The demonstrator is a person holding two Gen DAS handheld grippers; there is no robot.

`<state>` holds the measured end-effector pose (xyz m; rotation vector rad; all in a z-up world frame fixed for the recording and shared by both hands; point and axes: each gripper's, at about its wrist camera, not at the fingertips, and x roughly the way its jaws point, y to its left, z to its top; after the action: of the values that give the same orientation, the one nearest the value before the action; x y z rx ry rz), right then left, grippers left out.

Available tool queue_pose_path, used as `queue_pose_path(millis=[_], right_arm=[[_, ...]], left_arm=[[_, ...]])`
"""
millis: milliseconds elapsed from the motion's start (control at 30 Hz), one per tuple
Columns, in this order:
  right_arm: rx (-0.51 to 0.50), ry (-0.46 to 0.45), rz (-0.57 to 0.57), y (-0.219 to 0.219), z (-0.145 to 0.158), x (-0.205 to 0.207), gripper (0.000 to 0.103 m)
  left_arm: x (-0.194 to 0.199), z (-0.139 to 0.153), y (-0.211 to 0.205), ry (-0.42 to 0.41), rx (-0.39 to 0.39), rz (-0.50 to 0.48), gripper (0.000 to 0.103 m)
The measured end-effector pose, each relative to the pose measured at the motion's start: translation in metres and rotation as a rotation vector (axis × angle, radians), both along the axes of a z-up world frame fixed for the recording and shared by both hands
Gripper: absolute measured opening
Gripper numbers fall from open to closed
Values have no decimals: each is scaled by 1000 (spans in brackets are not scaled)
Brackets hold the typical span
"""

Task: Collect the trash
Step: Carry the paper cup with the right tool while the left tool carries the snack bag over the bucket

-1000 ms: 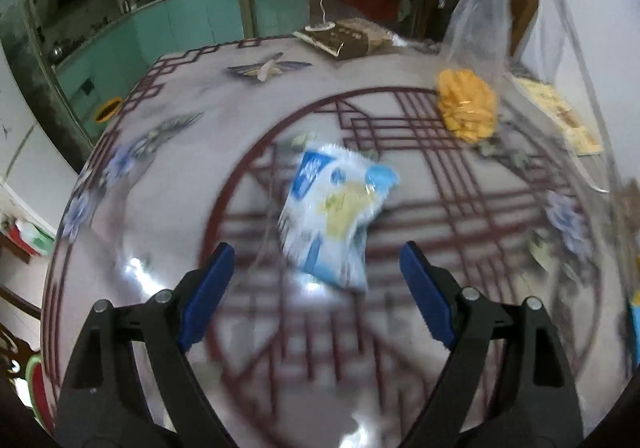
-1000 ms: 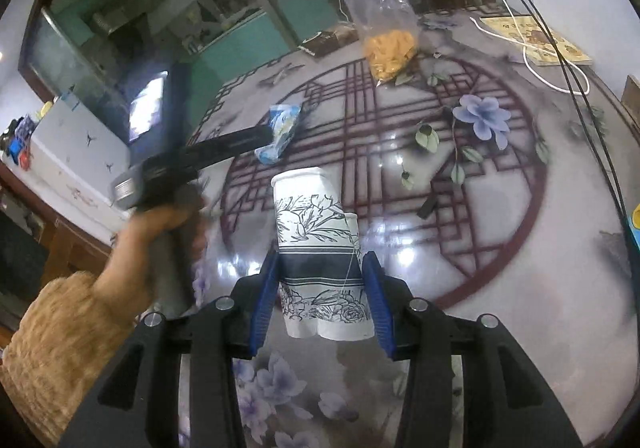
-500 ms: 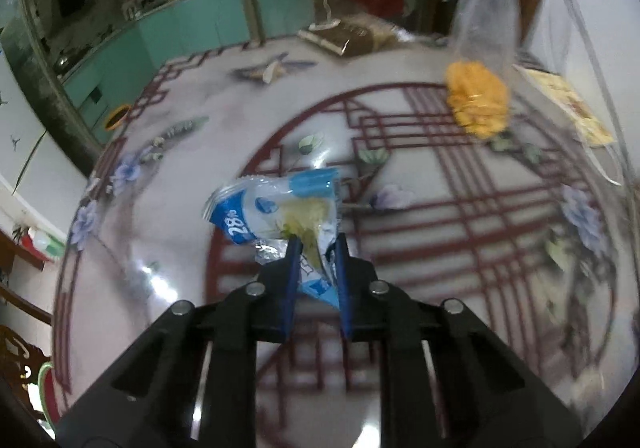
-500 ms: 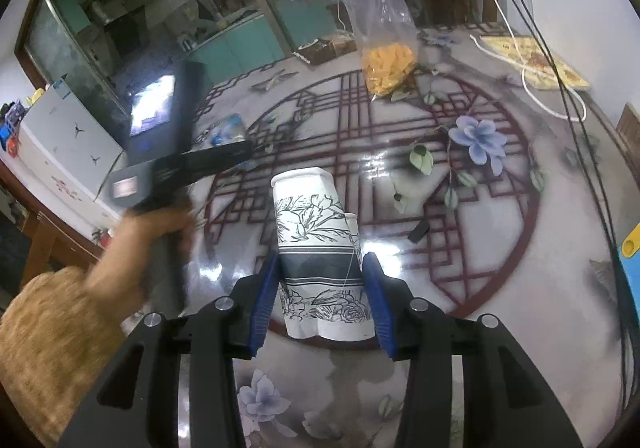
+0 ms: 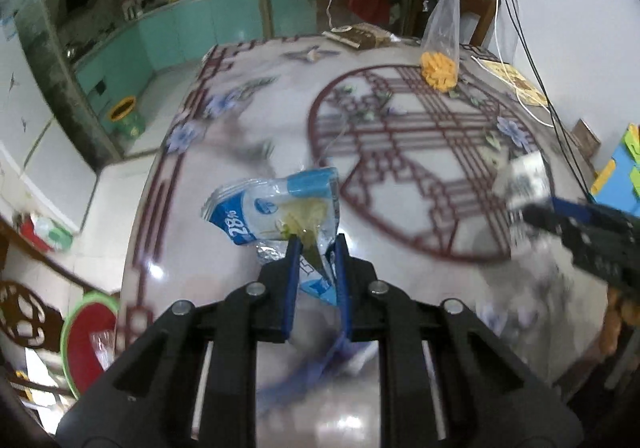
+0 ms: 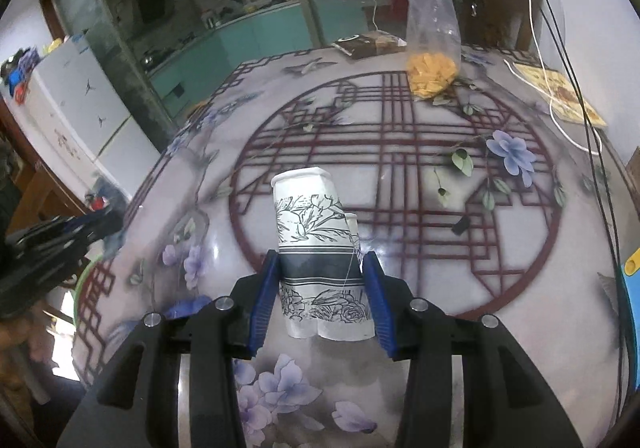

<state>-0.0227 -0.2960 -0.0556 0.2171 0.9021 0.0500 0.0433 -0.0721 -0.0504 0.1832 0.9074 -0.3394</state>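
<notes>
Now, left gripper (image 5: 316,244): nearly closed — pinching a blue-white wrapper (image 5: 276,210) above the table (image 5: 400,184).
Right gripper (image 6: 320,268): partly open — clamping stacked paper cups (image 6: 316,248).

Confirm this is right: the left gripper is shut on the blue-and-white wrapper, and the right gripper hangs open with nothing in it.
Wrong about the right gripper: the right wrist view shows it shut on crushed paper cups. The left gripper is indeed shut on the blue-and-white wrapper.

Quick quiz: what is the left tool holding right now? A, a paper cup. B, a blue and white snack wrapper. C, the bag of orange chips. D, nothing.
B: the left tool is shut on the blue and white snack wrapper, lifted off the table.
</notes>
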Motion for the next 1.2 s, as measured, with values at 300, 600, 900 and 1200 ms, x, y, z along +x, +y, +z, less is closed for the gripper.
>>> queue_pose_path(millis=[300,600,900,1200], right_arm=[[55,-118,-85,31,26,-38,42],[87,-146,-85,79,33,-49,42],[63,-156,-36,115,38,-51,42],[57,-152,13,143,38,-49,42]], left_arm=[[-25,13,33,-43,-57,22,17],[-33,28,51,-75,-91,26,17],[-40,30,69,-77,-101,33,17],[-45,31,96,-77,-106,67,17]])
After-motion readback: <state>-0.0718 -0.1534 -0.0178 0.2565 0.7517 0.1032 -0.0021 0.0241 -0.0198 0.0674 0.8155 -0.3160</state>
